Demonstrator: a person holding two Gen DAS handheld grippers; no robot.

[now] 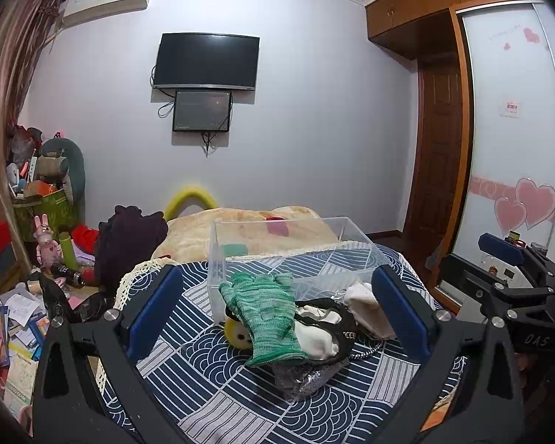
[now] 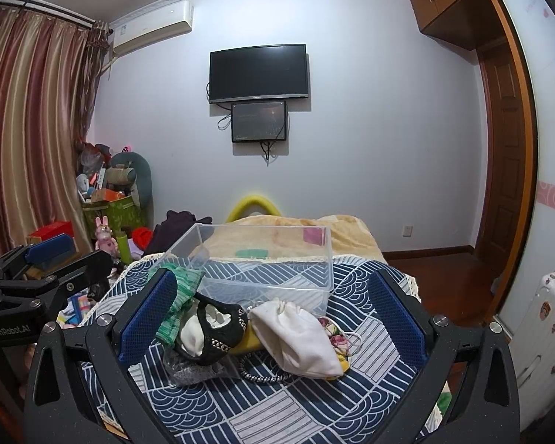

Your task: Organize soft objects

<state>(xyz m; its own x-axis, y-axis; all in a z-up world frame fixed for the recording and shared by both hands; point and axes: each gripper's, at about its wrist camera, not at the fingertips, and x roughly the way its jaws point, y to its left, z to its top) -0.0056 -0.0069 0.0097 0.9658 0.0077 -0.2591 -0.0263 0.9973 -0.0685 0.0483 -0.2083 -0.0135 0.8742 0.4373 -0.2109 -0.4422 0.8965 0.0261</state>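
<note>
Soft things heaped on a blue patterned cloth in a bedroom.
Both tongs, left and right, hover level, spread wide, gripping nothing, before the clear bin.

Both views look forward and slightly down along their own fingers, from low over the near edge of the patterned cloth toward the far wall; the left wrist view sits leftward, close behind the green glove; the right wrist view sits rightward, close behind the white pouch; both share the clear bin, the soft pile and the wall television.
</note>
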